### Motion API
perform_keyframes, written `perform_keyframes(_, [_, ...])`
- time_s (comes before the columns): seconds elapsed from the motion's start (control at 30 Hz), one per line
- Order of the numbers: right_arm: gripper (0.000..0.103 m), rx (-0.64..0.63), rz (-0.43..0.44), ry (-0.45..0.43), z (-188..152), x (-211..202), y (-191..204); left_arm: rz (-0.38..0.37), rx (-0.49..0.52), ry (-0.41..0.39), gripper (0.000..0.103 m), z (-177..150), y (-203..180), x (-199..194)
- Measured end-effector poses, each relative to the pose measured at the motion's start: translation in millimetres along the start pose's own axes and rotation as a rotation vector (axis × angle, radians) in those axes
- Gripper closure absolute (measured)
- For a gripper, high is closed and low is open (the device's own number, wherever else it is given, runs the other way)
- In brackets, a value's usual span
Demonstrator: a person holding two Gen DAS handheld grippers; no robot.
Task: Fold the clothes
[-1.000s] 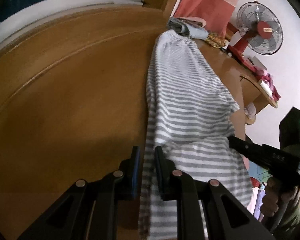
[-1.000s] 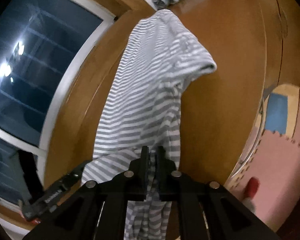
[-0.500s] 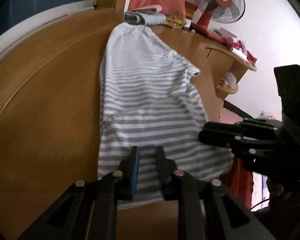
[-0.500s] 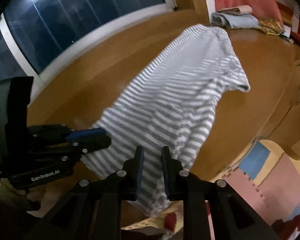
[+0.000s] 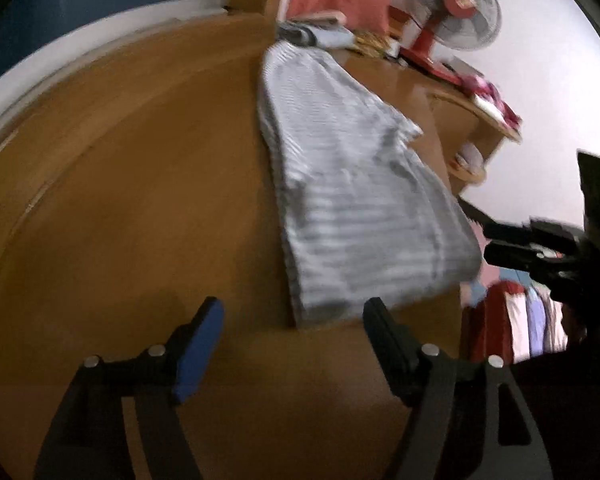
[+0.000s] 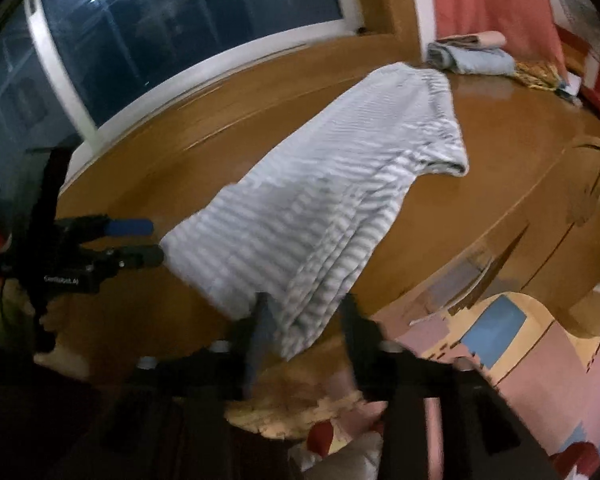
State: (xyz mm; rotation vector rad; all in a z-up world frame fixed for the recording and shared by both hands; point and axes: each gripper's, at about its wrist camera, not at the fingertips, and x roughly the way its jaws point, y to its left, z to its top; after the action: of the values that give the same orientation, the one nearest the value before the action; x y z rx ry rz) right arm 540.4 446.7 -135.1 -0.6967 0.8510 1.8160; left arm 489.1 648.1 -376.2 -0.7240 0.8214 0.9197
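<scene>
A grey-and-white striped shirt [image 5: 352, 184] lies folded lengthwise on the wooden table [image 5: 140, 200], running away from me toward the far end. My left gripper [image 5: 290, 320] hovers at its near hem with the jaws opening; the pads are clear of the cloth. In the right wrist view the shirt [image 6: 340, 184] has one sleeve [image 6: 448, 164] sticking out to the right, and its near corner hangs over the table edge between the fingers of my right gripper [image 6: 304, 316], whose jaws are also opening and not pressing on it. Each gripper shows in the other's view: the right gripper [image 5: 488, 243], the left gripper [image 6: 156, 240].
A stack of folded clothes [image 6: 472, 58] sits at the table's far end, beside a red fan [image 5: 452, 12]. A dark window [image 6: 180, 20] runs along the table's far side. Coloured foam floor mats [image 6: 500, 344] lie below the table's right edge [image 6: 512, 236].
Both grippers were shut on the shirt's near hem and have let go and spread open. The hem now rests on the table and both hands have drawn back from it.
</scene>
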Motion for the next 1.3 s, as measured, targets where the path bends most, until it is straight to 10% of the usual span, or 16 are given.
perform_keyframes(0.4, [0.056, -0.106, -0.04, 0.009, -18.8, 18.4, 31.1, 0.013, 0.192, 0.0, 0.034, 4.5, -27.3, 22.3])
perform_keyframes(0.47, [0.06, -0.128, -0.057, 0.003, -18.2, 23.2, 35.6, 0.002, 0.198, -0.004, 0.055, 7.1, -26.0, 24.1])
perform_keyframes(0.53, [0.09, -0.141, -0.086, 0.016, -16.5, 29.0, 36.8, -0.018, 0.19, -0.004, 0.066, 7.9, -23.0, 21.1])
perform_keyframes(0.63, [0.091, -0.132, -0.106, 0.014, -15.6, 26.8, 33.3, -0.021, 0.183, 0.005, 0.077, 7.8, -16.1, 15.3])
perform_keyframes(0.9, [0.085, -0.079, -0.121, 0.024, -17.9, 12.4, 29.3, -0.018, 0.193, 0.025, 0.077, 3.7, -19.0, 7.4])
perform_keyframes(1.03, [0.065, -0.076, -0.116, -0.007, -22.6, 3.9, 31.3, -0.004, 0.234, 0.041, 0.077, 1.7, -30.2, 12.0])
perform_keyframes(1.3, [0.065, -0.09, -0.13, -0.006, -26.5, 15.8, 35.9, -0.073, 0.242, 0.035, 0.073, 8.7, -29.1, 15.1])
